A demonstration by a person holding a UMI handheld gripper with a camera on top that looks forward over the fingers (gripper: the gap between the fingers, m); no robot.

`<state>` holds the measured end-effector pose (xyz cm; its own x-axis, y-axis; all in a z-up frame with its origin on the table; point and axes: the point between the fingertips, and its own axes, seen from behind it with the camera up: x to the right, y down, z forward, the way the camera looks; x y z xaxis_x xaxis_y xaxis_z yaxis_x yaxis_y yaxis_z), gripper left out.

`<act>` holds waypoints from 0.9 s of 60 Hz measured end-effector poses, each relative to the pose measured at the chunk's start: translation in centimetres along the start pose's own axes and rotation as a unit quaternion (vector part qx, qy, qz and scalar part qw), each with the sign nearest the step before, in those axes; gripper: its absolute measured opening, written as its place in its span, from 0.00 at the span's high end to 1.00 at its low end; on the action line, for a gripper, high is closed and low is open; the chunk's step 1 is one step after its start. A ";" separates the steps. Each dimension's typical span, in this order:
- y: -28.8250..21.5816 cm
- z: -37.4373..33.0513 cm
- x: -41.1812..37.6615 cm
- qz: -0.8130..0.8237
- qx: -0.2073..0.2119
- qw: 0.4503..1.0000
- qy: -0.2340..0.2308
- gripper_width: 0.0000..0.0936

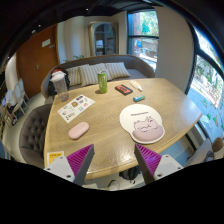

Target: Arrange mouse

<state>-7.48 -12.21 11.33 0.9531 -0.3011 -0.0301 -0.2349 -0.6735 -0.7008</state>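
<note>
Nearest to us, the gripper (110,163) hangs over the near edge of the bench (110,135), jaws spread wide with nothing between them; the purple pads (148,157) face each other across bare wood.

Beyond the right finger lies a round white mouse pad (146,124) with a cat printed on it. We take the pink, pebble-shaped thing to the left of that pad for the mouse (78,130). It sits on bare wood, well apart from the pad and ahead-left of the jaws, its long axis slanting across our line of sight. We judge the coming reach goes forward and left, then carries right toward the pad.

Farther from the pad: a printed sheet (76,106), a green bottle (102,80), a pitcher (60,84), a dark red-edged case (123,89) and a small pale object we cannot identify. A sofa (100,70) stands beyond.

Mouse buttons and any cable are too small to read.
</note>
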 end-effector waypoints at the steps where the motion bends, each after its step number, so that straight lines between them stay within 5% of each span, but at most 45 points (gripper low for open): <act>1: 0.2 0.0 -0.2 -0.004 -0.002 1.000 -0.001 0.09; 25: 2.6 -0.8 -7.1 -0.014 0.032 0.997 -0.068 0.11; 40: 5.0 4.9 -13.5 -0.054 0.018 0.989 -0.134 0.11; 54: 5.6 12.6 -16.6 -0.095 -0.003 0.985 -0.147 0.12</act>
<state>-22.26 -2.46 -1.12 0.9937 0.0387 -0.1051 -0.0477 -0.7030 -0.7096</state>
